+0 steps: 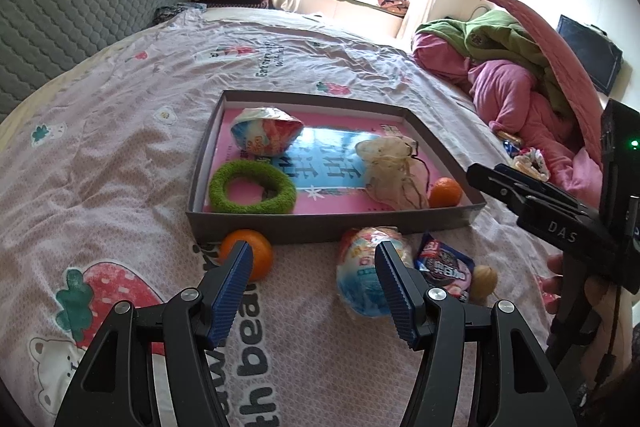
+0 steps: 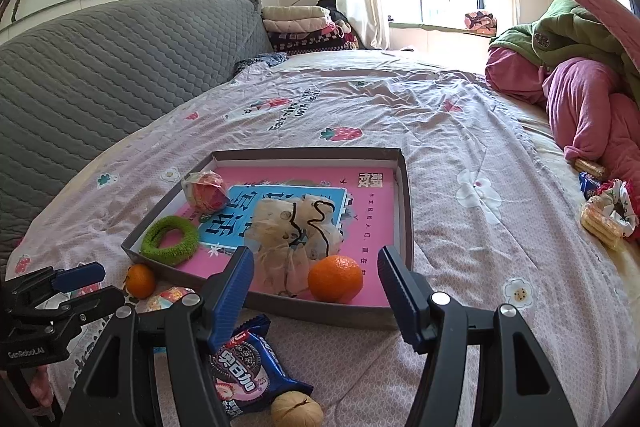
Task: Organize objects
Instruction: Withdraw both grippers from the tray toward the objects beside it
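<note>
Bedsheet, strawberry print, bearing grey tray (image 1: pixel 336 223). Just outside tray's near wall: orange (image 1: pixel 256 251), firm, rollable; wrapped snack ball (image 1: pixel 362 283), probably light, crinkly, slippery — grip across its middle. Left gripper (image 1: pixel 314 267) and right gripper (image 2: pixel 316 273) both spread, empty.

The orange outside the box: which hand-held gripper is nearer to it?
Left. The left hand-held gripper has one fingertip just in front of the orange, jaws open. The right hand-held gripper hovers over the box's other near corner.
</note>
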